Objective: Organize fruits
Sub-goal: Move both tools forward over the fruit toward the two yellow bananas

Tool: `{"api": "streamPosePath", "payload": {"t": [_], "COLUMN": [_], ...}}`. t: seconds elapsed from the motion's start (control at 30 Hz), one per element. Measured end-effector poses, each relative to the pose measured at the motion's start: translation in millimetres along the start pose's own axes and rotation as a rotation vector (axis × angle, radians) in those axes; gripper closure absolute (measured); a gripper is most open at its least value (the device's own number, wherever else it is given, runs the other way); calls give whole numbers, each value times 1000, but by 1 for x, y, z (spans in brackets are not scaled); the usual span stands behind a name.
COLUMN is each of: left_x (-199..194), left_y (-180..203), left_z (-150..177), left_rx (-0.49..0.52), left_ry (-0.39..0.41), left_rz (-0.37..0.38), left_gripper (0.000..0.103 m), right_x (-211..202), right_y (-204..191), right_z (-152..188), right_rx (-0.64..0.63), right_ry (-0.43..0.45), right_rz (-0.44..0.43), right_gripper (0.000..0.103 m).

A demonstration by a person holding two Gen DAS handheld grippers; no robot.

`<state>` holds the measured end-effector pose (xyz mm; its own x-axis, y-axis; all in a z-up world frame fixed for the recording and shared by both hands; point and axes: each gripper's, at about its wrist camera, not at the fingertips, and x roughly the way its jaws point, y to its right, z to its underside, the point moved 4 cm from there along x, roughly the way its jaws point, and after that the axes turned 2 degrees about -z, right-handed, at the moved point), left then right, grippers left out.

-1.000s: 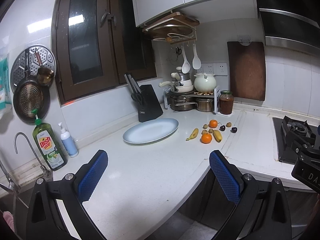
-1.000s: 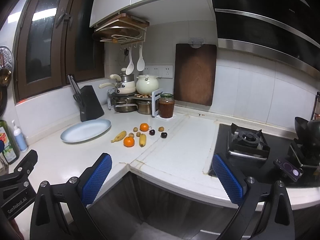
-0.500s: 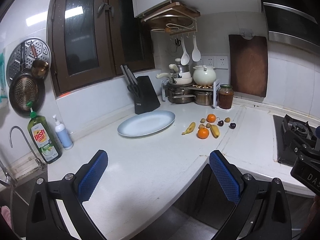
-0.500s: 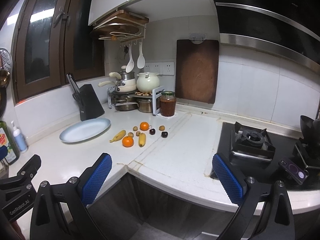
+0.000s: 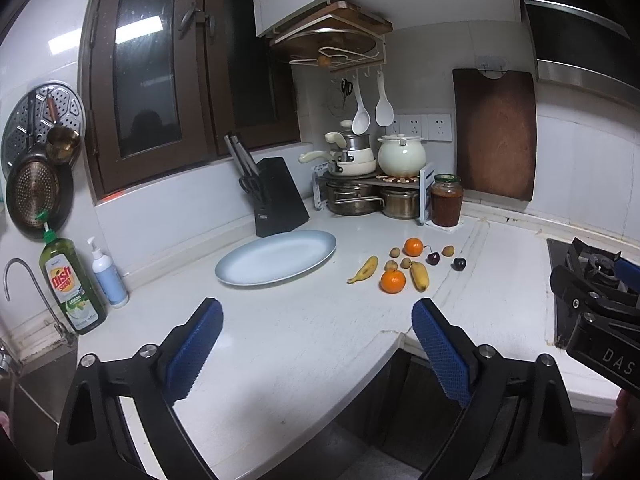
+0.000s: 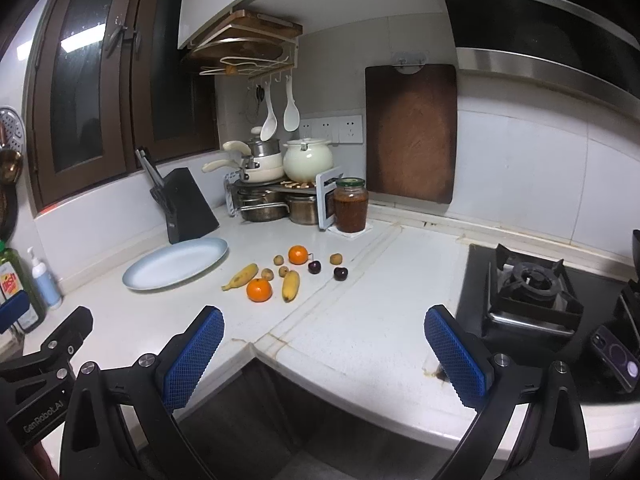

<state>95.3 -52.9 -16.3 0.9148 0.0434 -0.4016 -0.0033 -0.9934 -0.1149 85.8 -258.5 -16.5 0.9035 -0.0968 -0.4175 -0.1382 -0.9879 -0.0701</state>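
An empty pale blue oval plate [image 5: 276,256] [image 6: 175,263] lies on the white counter. To its right lies a loose group of fruit: two oranges [image 5: 393,281] [image 6: 259,289], two small bananas [image 5: 364,270] [image 6: 290,285], two dark cherries [image 5: 459,263] [image 6: 340,273] and several small brown fruits [image 5: 448,250] [image 6: 335,258]. My left gripper [image 5: 316,340] is open and empty, near the counter's front edge, well short of the fruit. My right gripper [image 6: 324,344] is open and empty, also well short of the fruit.
A black knife block [image 5: 280,196] stands behind the plate. A pot rack [image 5: 360,192] and a jar [image 5: 446,205] stand in the corner. A gas stove [image 6: 532,292] is at the right with a phone [image 6: 616,356]. Dish soap [image 5: 70,284] stands by the tap at left.
Both grippers have moved forward toward the counter; the plate and fruit look nearer and larger. Both stay open. Nothing on the counter has moved.
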Motion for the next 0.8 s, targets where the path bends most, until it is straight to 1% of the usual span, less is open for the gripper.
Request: {"api": "streamPosePath", "payload": {"t": [0.17,0.2,0.23,0.37,0.43,0.5,0.57,0.6,0.7,0.8], "left_x": [29,37,46,85,108,129,151,162,192,219], "left_y": [7,8,9,13,14,14,16,17,20,26], "left_z": [-11,-14,-17,-28,-34,-40,-46,-48,-54,-57], "left_rx": [18,25,31,56,67,80,102,112,131,159], "left_ry": [-10,-13,-17,-28,-47,-63,-84,-92,-113,-136], "left_rz": [12,18,25,64,98,122,144,158,206,243], "left_gripper": [12,13,18,21,23,23,28,29,29,33], "right_x": [27,34,42,77,97,117,138,149,178,204], "right_y": [1,0,-1,-9,-14,-20,-25,-27,-33,-38], "right_z": [-7,-10,-12,-22,-28,-33,-38,-40,-42,-41], "right_rx": [10,10,10,22,27,32,39,43,53,64], "right_ry": [-16,-18,-20,-26,-44,-61,-86,-102,-142,-180], "right_rz": [-16,-19,-18,-15,-18,-17,-8,-4,6,13], "right_gripper": [2,2,2,2,6,7,9,11,13,19]}}
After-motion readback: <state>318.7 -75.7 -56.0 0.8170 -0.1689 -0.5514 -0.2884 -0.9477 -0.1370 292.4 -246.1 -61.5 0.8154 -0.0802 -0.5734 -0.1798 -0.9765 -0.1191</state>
